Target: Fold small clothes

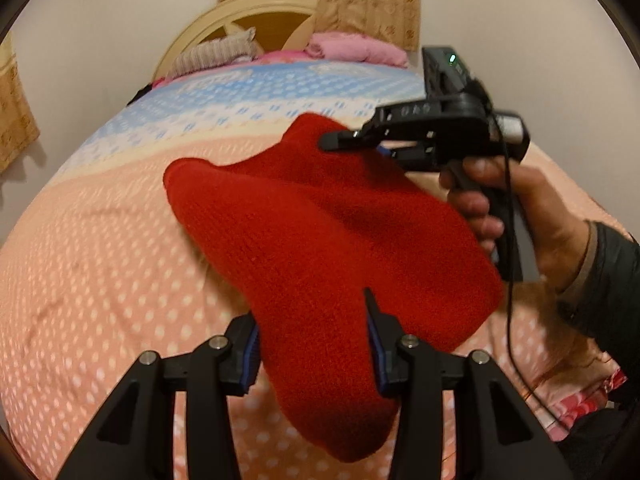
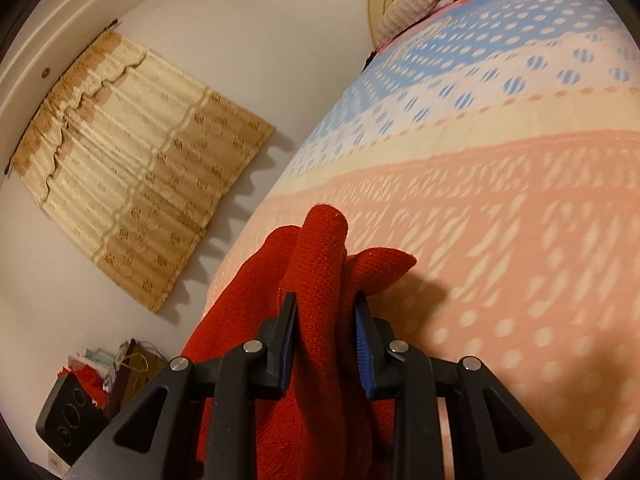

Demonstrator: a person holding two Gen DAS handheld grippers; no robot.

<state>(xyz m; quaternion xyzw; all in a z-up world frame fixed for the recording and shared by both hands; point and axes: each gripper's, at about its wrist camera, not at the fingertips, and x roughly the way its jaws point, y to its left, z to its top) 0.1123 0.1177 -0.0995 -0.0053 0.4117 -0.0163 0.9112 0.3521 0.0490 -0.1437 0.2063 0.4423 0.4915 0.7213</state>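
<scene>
A red knitted garment [image 1: 320, 248] hangs in the air above the bed, stretched between both grippers. My left gripper [image 1: 312, 320] is shut on its near edge, with cloth bunched between the blue pads. My right gripper [image 1: 340, 142], seen in the left wrist view at upper right, is shut on the far corner. In the right wrist view my right gripper [image 2: 325, 316] pinches a thick fold of the red garment [image 2: 316, 264], which droops down to the left.
The bed [image 1: 100, 248] has a peach, cream and blue dotted cover. Pink bedding [image 1: 352, 48] and a grey knit item [image 1: 212, 54] lie by the headboard. Curtains [image 2: 132, 184] hang on the wall. Bags and a dark device [image 2: 68, 416] lie on the floor.
</scene>
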